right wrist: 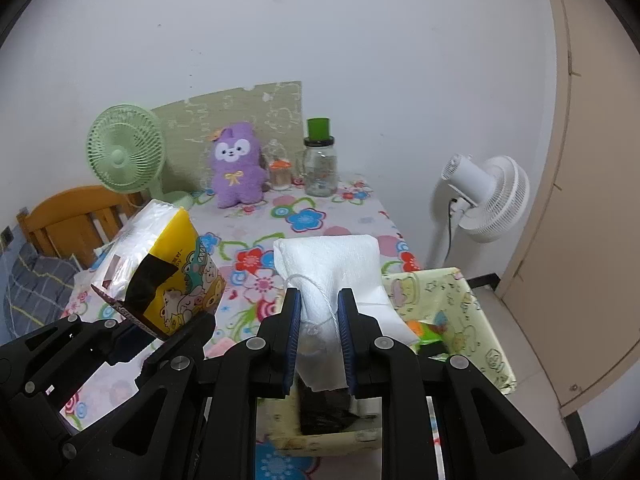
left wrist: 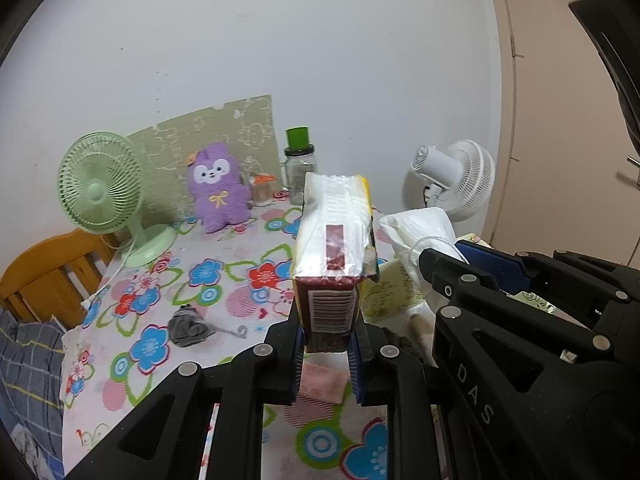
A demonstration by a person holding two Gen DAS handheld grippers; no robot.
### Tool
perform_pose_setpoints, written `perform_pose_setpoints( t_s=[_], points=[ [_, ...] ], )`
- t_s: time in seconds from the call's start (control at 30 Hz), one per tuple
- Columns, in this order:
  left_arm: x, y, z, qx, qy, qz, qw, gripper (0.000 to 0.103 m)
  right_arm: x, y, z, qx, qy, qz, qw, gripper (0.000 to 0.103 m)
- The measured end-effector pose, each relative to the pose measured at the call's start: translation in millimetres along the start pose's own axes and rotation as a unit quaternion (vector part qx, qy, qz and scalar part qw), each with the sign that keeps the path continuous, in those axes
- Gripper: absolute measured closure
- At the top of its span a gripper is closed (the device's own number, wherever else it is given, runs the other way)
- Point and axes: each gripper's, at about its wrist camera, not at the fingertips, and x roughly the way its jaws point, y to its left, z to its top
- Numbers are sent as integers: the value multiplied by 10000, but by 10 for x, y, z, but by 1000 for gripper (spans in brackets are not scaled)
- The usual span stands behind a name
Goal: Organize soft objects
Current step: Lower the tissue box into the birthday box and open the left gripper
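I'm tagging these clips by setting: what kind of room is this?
Most likely a bedroom or small living space in a home: a purple plush toy sits on a flower-print tablecloth, with a green desk fan beside it and plaid bedding next to a wooden frame.

A green desk fan [left wrist: 100,192] is standing at the back left of the desk [left wrist: 240,248], left of a glass jar [left wrist: 301,172] with a green lid. A white standing fan [left wrist: 456,178] is sitting right of the jar, off the desk; a wooden headboard [left wrist: 48,272] is showing below the green fan.
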Motion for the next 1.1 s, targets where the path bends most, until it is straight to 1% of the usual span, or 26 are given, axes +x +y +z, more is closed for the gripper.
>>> perform_pose_setpoints(
  t_s=[0.53, 1.1],
  points=[
    [259, -413, 82, 211, 143, -283, 9993, 86, 151, -456, -49, 167, 142, -206, 9995, 81],
    [546, -694, 73, 412, 468, -407, 9972, 85, 378, -770, -143, 392, 375, -167, 9984, 81]
  ],
)
